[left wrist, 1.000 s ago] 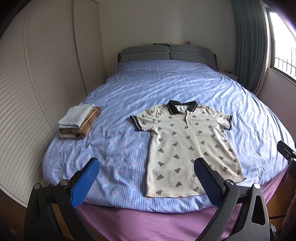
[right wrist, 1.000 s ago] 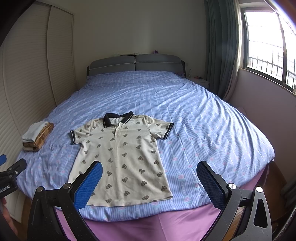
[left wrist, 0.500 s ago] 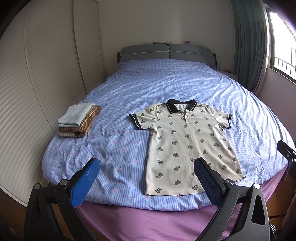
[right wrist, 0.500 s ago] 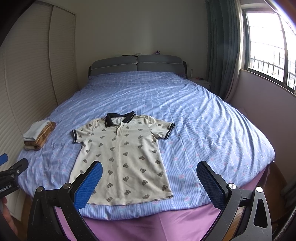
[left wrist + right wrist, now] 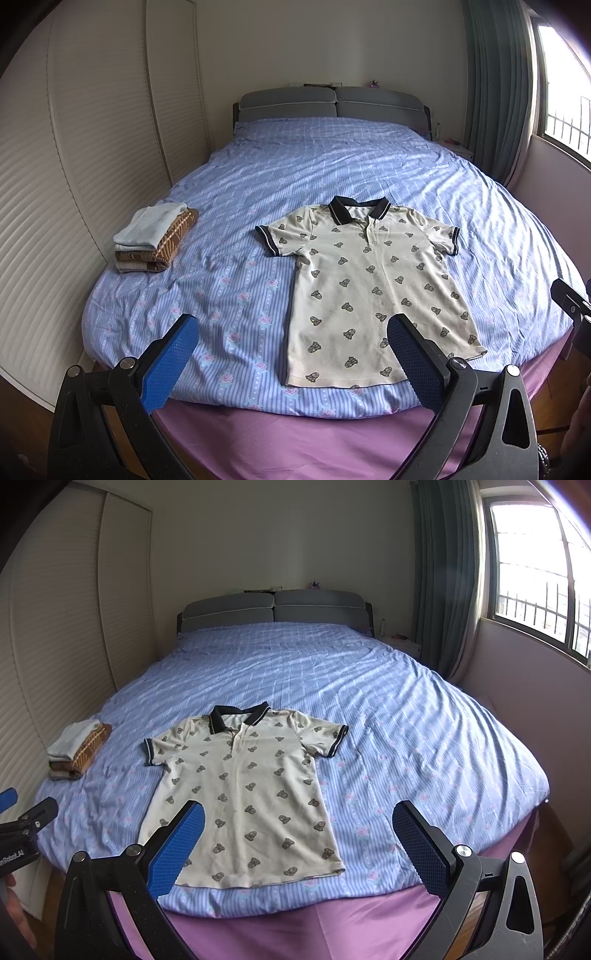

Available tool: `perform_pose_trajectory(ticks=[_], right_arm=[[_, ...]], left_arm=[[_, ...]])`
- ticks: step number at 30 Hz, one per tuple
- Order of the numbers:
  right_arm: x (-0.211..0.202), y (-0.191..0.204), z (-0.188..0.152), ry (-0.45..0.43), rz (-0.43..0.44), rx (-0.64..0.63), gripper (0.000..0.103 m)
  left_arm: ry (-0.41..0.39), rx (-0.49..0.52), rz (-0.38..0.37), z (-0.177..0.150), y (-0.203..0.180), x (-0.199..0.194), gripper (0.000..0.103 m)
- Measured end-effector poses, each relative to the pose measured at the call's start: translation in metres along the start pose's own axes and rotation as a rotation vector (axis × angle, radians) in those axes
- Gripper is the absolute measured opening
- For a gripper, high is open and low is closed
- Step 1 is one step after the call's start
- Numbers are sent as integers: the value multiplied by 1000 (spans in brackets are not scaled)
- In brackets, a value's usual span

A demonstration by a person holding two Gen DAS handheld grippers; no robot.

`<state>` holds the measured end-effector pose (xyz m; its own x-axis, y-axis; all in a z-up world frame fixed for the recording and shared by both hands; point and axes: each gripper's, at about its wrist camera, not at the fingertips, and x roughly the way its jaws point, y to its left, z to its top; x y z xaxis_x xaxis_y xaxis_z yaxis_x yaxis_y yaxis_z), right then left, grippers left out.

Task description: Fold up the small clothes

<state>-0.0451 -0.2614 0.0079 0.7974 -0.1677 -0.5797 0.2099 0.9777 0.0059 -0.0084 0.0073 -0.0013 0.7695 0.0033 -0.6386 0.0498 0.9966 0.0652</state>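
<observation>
A cream polo shirt [image 5: 369,288] with a dark collar and small bear prints lies flat, face up, near the foot of the bed; it also shows in the right wrist view [image 5: 247,790]. My left gripper [image 5: 291,362] is open and empty, held above the bed's foot edge, in front of the shirt's lower left part. My right gripper [image 5: 299,845] is open and empty, in front of the shirt's lower right hem. Neither gripper touches the shirt.
A stack of folded clothes [image 5: 155,236] sits at the bed's left side, also in the right wrist view [image 5: 77,751]. The blue striped cover [image 5: 332,166] spreads to the grey headboard [image 5: 328,103]. A louvred wardrobe [image 5: 74,147] is left, a window [image 5: 535,579] right.
Both grippers have drifted slightly back and up; the shirt sits a little higher in both views. Nothing was grasped.
</observation>
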Motion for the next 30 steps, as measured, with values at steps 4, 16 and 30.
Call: perform_pose_trajectory(ticks=[4, 16, 30], right_arm=[[0, 0, 0, 1, 2, -1, 102], [-1, 0, -1, 2, 3, 0, 102], [7, -3, 1, -9, 19, 8, 102]], left_arm=[[0, 0, -2, 0, 0, 0, 103], [0, -1, -3, 0, 1, 0, 103], [-2, -3, -11, 7, -6, 6, 103]])
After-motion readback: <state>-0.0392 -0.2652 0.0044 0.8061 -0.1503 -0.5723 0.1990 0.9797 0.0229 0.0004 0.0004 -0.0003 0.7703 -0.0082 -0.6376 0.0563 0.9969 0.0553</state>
